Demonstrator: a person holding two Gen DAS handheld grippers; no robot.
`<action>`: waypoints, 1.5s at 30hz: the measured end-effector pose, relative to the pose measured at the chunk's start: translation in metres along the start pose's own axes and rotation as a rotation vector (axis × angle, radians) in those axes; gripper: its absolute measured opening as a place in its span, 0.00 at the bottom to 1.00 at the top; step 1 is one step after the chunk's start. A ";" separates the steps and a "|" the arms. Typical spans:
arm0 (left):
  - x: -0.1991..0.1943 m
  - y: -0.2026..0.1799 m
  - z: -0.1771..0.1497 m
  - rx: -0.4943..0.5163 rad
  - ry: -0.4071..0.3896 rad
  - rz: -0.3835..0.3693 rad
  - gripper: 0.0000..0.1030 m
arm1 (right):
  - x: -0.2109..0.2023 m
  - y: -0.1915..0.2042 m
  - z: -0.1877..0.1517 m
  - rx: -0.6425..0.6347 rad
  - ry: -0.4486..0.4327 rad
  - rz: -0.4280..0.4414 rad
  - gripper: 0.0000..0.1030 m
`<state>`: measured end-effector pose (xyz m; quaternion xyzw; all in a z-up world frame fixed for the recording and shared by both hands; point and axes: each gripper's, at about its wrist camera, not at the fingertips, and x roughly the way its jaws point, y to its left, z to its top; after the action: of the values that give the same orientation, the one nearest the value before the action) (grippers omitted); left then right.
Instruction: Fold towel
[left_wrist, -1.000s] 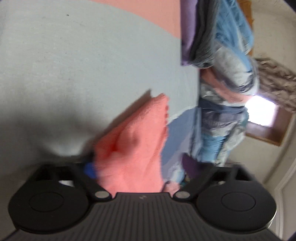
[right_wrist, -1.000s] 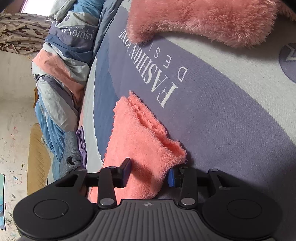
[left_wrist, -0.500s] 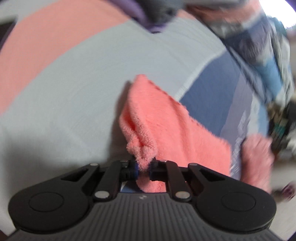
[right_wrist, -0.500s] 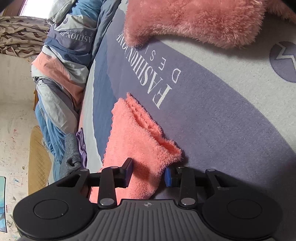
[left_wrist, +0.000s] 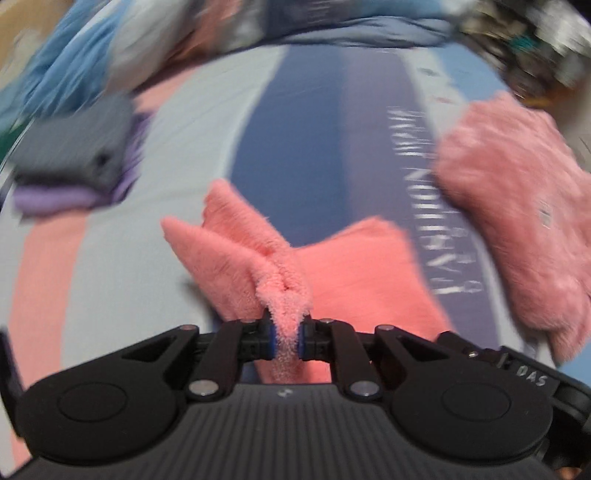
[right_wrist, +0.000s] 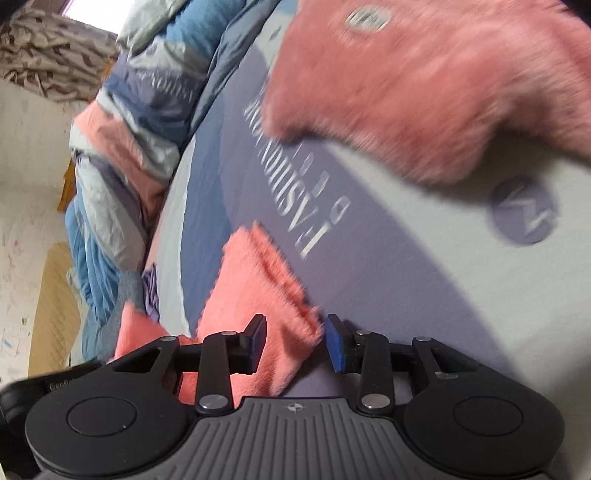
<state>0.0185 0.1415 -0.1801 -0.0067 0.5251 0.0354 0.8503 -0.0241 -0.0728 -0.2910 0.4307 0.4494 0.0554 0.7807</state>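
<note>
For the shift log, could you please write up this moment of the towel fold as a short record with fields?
surface: bedsheet with printed lettering
towel: coral towel, partly folded, lying on the sheet
left gripper: shut on a bunched towel edge
right gripper: open, jaws either side of a towel corner, not clamped
nearby: fluffy pink cloth beyond the lettering; crumpled bedding at the sheet's edge
image quality: left view motion-blurred

Bedsheet: white capitals "FAS…" — the rest blurred
Gripper housing: "DAS"
Fluffy pink blanket: oval tag — lettering unreadable
</note>
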 end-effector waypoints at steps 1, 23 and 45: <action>0.001 -0.013 0.001 0.027 -0.003 -0.019 0.10 | -0.005 -0.005 0.003 0.008 -0.012 -0.005 0.35; 0.018 -0.126 -0.031 0.394 -0.007 -0.062 0.92 | -0.053 -0.022 0.051 -0.109 -0.061 0.040 0.39; -0.026 -0.006 -0.048 0.282 -0.057 -0.180 0.98 | 0.001 0.037 0.072 -0.342 0.151 0.204 0.40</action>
<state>-0.0358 0.1321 -0.1788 0.0665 0.4976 -0.1147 0.8572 0.0421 -0.0943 -0.2490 0.3298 0.4447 0.2417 0.7969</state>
